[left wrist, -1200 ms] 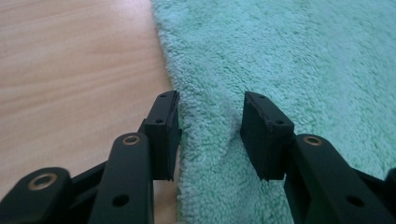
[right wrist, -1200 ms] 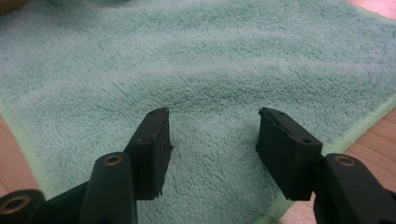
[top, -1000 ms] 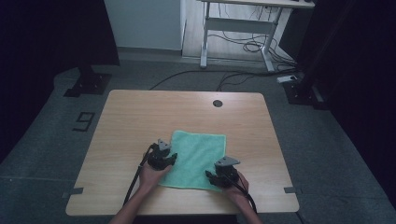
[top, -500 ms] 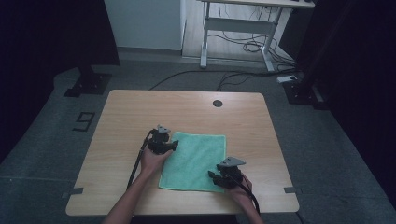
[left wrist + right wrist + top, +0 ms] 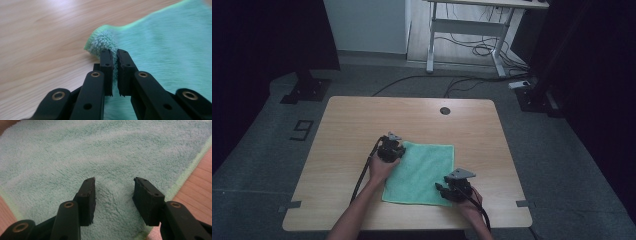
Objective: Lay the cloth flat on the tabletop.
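**Corner pinched, near edge still waiting**

Cloth is the whole business here: a mint-green terry towel (image 5: 422, 171) lying flat on the wooden table (image 5: 362, 120), roughly square, toward the person's side and a little right of centre. The left gripper (image 5: 391, 150) sits at the towel's far-left corner, and in the left gripper view its jaws have just been closing and now stand pressed together on that corner, a tuft of pile bunched up ahead of the tips (image 5: 103, 42). The right gripper (image 5: 443, 190) is down at the near-right part of the towel, close to the near edge; in the right gripper view its jaws stand spread, tips down at the pile, with a patch of cloth (image 5: 112, 192) between them but nothing squeezed.

What the next move seems to turn on: the two grippers sit on diagonally opposite parts of the towel, so the cloth stretches away from the left jaws toward the person and to the right, and away from the right jaws toward the far left. The left hand is the one already committed. The right has the hemmed edge (image 5: 190, 170) just off to its side in its own view, and I'd judge it must shift there or close where it is.

No brand, label or writing can be read on the towel or the grippers; a "9" is marked on the floor (image 5: 302, 130) left of the table.
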